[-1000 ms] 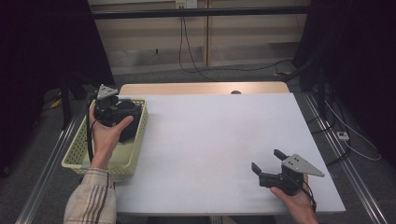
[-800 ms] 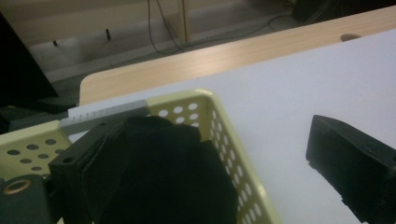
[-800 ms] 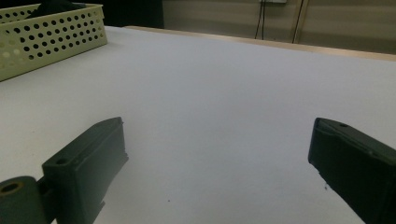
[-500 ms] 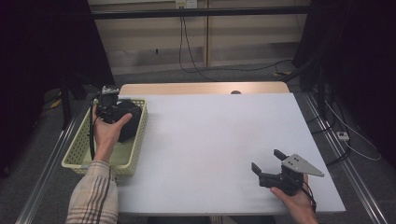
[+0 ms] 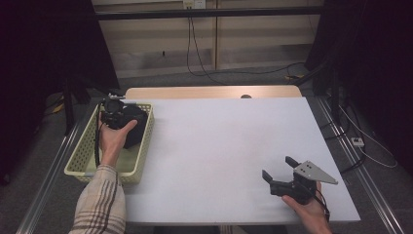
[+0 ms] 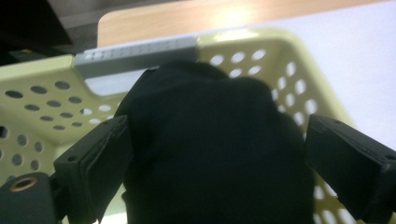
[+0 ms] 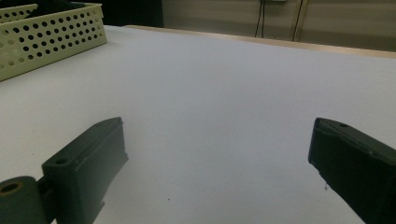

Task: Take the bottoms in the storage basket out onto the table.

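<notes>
Two grippers are seen at opposite sides of the white tabletop [image 5: 219, 146]. The left gripper [image 5: 114, 113] is held by the left hand [image 5: 113, 139] over the pale yellow perforated basket [image 5: 80, 153], which stands at the left edge of the tabletop. A black cloth bundle [image 5: 134, 129] lies inside the basket, towards its far end. In the left gripper view, the bundle [image 6: 215, 149] is seen between the two jaws, which are spread wide on either side of it; the left jaw is close against the cloth, while the right jaw stands a little apart from it, so the bundle is not clamped. Whether the left jaw actually touches the cloth cannot be told. A grey strip [image 6: 135, 53] is seen along the basket's far rim [image 6: 42, 70], just behind the bundle.

The right gripper [image 5: 280, 178] is held by the right hand [image 5: 309, 209] near the front right corner of the tabletop, well apart from the basket. Its jaws are parted wide and nothing is held between them; in the right gripper view only bare tabletop [image 7: 224, 93] lies ahead, with a corner of the basket [image 7: 51, 35] at the upper left.
</notes>
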A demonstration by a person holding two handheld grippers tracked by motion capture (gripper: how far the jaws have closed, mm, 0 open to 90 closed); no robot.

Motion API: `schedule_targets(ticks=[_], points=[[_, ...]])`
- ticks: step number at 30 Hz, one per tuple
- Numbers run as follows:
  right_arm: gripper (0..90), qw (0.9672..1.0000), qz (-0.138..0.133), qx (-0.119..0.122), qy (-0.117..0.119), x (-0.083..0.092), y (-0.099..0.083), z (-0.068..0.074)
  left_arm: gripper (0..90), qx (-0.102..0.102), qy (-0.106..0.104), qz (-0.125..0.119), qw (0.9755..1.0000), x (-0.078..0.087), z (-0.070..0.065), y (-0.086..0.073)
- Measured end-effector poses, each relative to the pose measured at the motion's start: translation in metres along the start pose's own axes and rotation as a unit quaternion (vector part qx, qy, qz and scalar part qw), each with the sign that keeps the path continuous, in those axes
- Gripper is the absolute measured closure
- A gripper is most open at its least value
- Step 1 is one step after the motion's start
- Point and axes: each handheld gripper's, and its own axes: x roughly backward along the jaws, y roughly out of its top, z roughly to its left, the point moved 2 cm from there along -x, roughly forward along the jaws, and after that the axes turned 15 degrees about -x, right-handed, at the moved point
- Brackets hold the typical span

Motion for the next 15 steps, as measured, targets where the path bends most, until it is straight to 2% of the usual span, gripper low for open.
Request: schedule_targets(ticks=[2,4,7,9,12,14,15], points=[[4.1,1.0,0.0,0.0,0.0,0.0,0.0,0.0,8.3,0.002,-0.004,0.003,1.0,-0.001,0.0,-0.001],[4.1,1.0,0.001,0.0,0.0,0.0,0.0,0.0,8.3,0.0,0.002,0.01,0.9999,-0.004,-0.001,-0.002],[4.1,1.0,0.001,0.0,0.0,0.0,0.0,0.0,7.1,-0.007,0.007,0.032,0.9995,-0.01,-0.003,-0.004],[4.1,1.0,0.001,0.0,0.001,0.0,0.0,0.001,6.8,0.003,0.006,0.031,0.9995,-0.013,-0.003,-0.007],[4.1,1.0,0.004,-0.003,-0.001,-0.001,-0.001,0.0,5.6,0.004,-0.003,0.03,0.9995,-0.015,-0.003,-0.008],[4.1,1.0,0.006,0.0,0.0,-0.001,-0.001,0.0,4.3,0.002,-0.008,0.034,0.9994,-0.015,-0.003,-0.008],[4.1,1.0,0.006,0.001,0.001,-0.001,-0.001,0.0,4.3,-0.009,-0.003,0.038,0.9992,-0.017,-0.004,-0.008]])
